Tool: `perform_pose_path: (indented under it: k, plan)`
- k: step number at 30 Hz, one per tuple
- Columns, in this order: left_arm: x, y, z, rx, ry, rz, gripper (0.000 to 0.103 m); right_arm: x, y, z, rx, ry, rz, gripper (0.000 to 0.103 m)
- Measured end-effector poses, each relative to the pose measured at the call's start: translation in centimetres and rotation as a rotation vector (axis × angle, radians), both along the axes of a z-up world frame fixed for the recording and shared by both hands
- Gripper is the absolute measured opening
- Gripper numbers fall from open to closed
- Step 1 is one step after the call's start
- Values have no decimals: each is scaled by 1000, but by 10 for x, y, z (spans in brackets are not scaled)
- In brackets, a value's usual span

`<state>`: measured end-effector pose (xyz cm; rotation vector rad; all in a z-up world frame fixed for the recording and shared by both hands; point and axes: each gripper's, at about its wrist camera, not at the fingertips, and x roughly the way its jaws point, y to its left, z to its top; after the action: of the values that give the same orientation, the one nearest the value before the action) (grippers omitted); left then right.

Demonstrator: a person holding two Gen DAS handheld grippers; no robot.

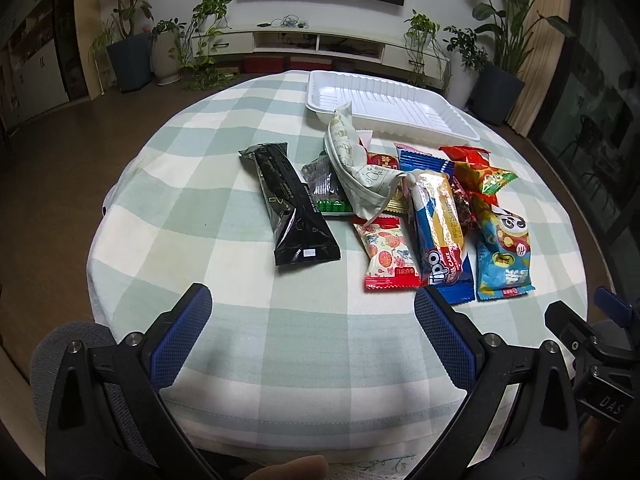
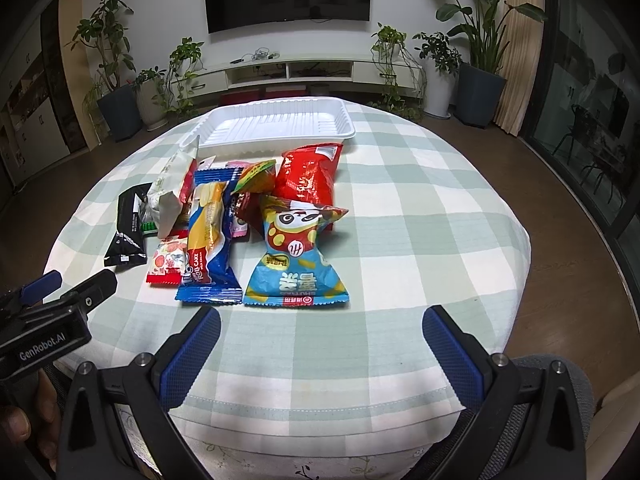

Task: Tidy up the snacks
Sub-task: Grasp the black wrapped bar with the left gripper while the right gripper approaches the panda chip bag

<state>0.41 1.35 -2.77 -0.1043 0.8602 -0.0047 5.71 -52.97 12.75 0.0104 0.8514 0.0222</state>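
Observation:
A heap of snack packets lies mid-table: a black pouch (image 1: 291,204) (image 2: 127,227) at the left, a white-green packet (image 1: 356,168), a blue Tipo roll cake (image 1: 438,236) (image 2: 210,236), a light-blue cartoon bag (image 1: 505,254) (image 2: 296,258), a red bag (image 2: 310,174) and a red-white strawberry packet (image 1: 386,256). An empty white plastic tray (image 1: 400,110) (image 2: 280,122) stands behind them. My left gripper (image 1: 314,310) is open and empty near the front edge. My right gripper (image 2: 322,330) is open and empty in front of the light-blue bag.
The round table (image 2: 420,208) has a green-white checked cloth. The left gripper's body shows at the left of the right wrist view (image 2: 44,320). Potted plants, a TV and a low cabinet stand beyond the table.

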Motion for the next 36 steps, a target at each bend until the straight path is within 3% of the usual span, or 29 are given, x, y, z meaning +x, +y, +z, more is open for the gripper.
perform_pose_path:
  k: [3, 5, 6, 9, 12, 16, 19, 24, 31, 33, 34, 36]
  plan:
    - [1, 5, 1, -65, -17, -35, 103, 0, 1, 0, 1, -1, 1, 103]
    - [1, 11, 0, -192, -44, -130, 103, -1, 1, -1, 4, -3, 1, 103]
    - [1, 13, 0, -206, -46, -145, 103, -1, 1, -1, 5, -5, 1, 103]
    - [-5, 16, -4, -194, -36, -178, 103, -1, 1, -3, 14, -8, -1, 103]
    - [0, 24, -19, -205, 100, -146, 103, 3, -1, -5, 27, -2, -3, 103]
    - [15, 49, -15, -204, 111, -32, 103, 5, -4, -10, 38, 9, 3, 103]
    - [38, 57, -5, -141, 104, 26, 103, 8, -9, -13, 56, 18, -4, 103]
    - [85, 56, 4, -33, 137, 33, 102, 12, -16, -16, 72, 26, -10, 103]
    - [129, 49, -3, -26, 183, -1, 98, 15, -26, -20, 98, 32, -24, 103]
    - [139, 50, -12, -18, 207, -2, 83, 17, -26, -22, 106, 40, -24, 103]
    - [145, 53, -17, -36, 228, -3, 69, 17, -26, -23, 109, 43, -18, 103]
    - [149, 57, -24, -58, 239, 0, 59, 18, -25, -23, 106, 44, -12, 103]
